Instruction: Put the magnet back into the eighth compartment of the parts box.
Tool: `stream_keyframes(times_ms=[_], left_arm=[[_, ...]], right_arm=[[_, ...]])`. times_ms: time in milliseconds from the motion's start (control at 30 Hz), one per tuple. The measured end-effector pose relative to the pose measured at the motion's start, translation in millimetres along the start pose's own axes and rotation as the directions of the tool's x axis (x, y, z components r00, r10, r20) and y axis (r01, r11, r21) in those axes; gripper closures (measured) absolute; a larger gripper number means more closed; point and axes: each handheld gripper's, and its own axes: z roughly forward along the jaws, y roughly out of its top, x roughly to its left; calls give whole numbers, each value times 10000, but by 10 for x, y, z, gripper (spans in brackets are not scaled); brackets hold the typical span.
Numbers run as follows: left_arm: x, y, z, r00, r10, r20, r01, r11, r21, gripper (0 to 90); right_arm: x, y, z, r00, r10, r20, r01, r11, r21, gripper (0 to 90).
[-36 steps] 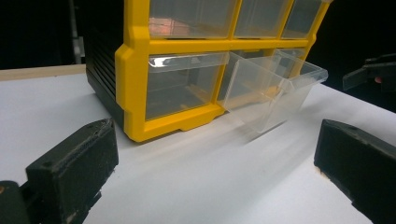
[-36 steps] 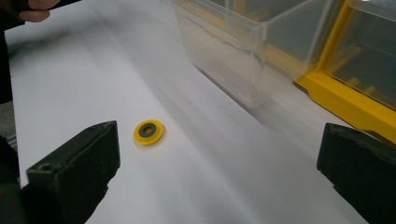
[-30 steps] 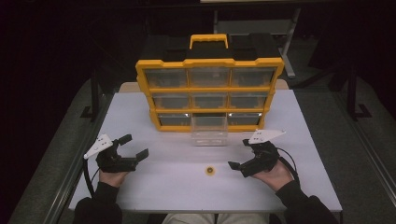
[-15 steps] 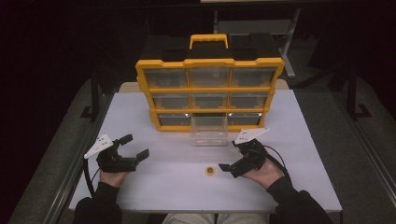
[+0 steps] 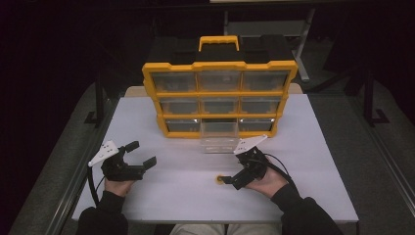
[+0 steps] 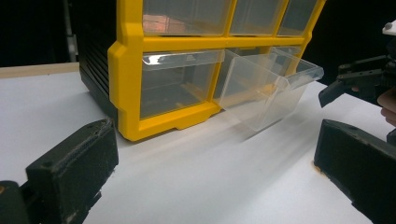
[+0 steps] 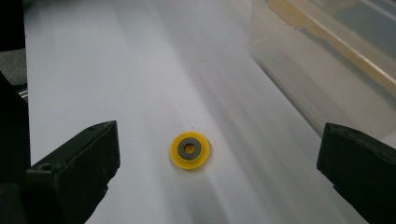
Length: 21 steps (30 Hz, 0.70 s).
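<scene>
On the white tabletop point(image 5: 161, 188) a small yellow disc with a grey ringed centre point(image 7: 189, 150) lies flat, near the front edge and a little right of the middle. The right hand-held gripper point(image 5: 228, 180) is pointed at it from the right, its tips just beside the disc in the high view. In the right gripper view the disc sits on the tabletop between the two black jaws, which stand wide apart and touch nothing.

The left hand-held gripper point(image 5: 144, 153) rests low over the near left part of the tabletop, well apart from the disc. Its jaws are also spread open and hold nothing, and they aim toward the right.

At the far side of the tabletop stands a yellow parts organiser point(image 5: 219, 98) with a yellow carry handle point(image 5: 219, 42) on top and three rows of clear drawers. The middle drawer of the bottom row point(image 5: 219, 136) is pulled out toward the near side. It is clear plastic, and in the left gripper view it juts from the yellow frame with a divider wall showing inside. The disc lies near the front of this drawer, not touching it.
</scene>
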Motion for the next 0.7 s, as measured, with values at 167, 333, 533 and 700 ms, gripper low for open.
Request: stream_keyframes(times_ms=[167, 333, 533, 700], left_arm=[[-4, 2, 0, 9999, 46, 147, -45, 10000, -67, 0], [-2, 0, 3, 9999, 43, 153, -42, 10000, -46, 0], [-5, -2, 13, 9996, 44, 282, -44, 10000, -3, 0], [0, -1, 9, 9994, 55, 348, -53, 10000, -56, 0]], right_arm=[[29, 19, 86, 9998, -19, -174, 23, 9997, 251, 0], [32, 21, 154, 9996, -135, -230, 144, 9991, 405, 0], [54, 21, 256, 9991, -240, -338, 261, 9975, 649, 0], [61, 10, 318, 9988, -363, -336, 391, 9954, 877, 0]])
